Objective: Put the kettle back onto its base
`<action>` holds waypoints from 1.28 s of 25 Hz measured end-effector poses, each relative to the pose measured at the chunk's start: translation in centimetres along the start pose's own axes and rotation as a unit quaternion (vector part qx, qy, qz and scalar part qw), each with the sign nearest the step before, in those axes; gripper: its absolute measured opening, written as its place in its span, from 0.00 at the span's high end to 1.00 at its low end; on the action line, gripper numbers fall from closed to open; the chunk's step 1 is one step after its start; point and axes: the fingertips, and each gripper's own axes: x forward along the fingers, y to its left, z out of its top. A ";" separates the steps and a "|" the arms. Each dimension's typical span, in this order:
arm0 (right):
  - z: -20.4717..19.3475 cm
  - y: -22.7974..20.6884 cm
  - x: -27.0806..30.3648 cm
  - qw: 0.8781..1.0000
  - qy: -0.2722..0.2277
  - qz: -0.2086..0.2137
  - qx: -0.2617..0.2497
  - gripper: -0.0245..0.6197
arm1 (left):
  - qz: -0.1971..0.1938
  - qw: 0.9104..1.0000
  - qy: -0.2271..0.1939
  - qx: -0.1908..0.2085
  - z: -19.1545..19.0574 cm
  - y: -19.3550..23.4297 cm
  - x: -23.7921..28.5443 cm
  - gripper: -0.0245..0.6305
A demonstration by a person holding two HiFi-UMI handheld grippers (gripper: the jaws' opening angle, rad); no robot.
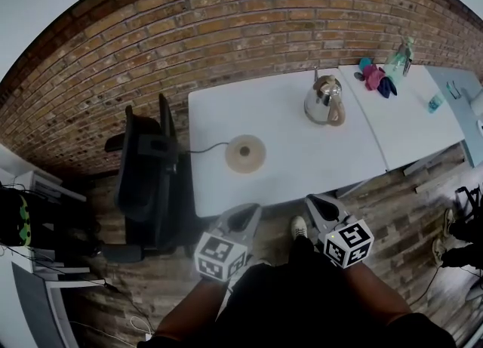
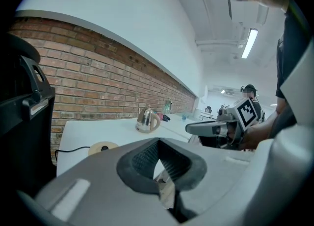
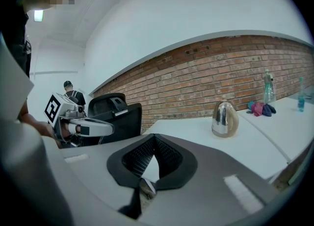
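Standing on the table (image 1: 302, 159), the kettle (image 1: 325, 102) is well apart from its base (image 1: 245, 153); off the table's edge, the left gripper (image 1: 243, 217) and right gripper (image 1: 320, 207) seem pressed together, empty.

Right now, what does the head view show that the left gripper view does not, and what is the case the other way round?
Only the head view: the wooden floor, the person's white shoe, and the marker cube of the left gripper.

Only the left gripper view: the ceiling light and that gripper's ribbed pads, seen closed and empty.

Both: the kettle standing apart from its round base on the white table, the black office chair, the brick wall and the right gripper.
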 end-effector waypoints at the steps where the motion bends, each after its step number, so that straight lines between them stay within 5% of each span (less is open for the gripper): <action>1: 0.1 -0.4 0.1 1.000 0.000 -0.001 0.001 0.92 | -0.001 1.000 0.001 0.000 0.1 0.1 0.4 0.96; 32: 1.8 -14.6 3.9 0.999 0.001 -0.029 0.033 0.92 | -0.013 0.999 0.042 0.006 2.5 1.7 13.8 0.96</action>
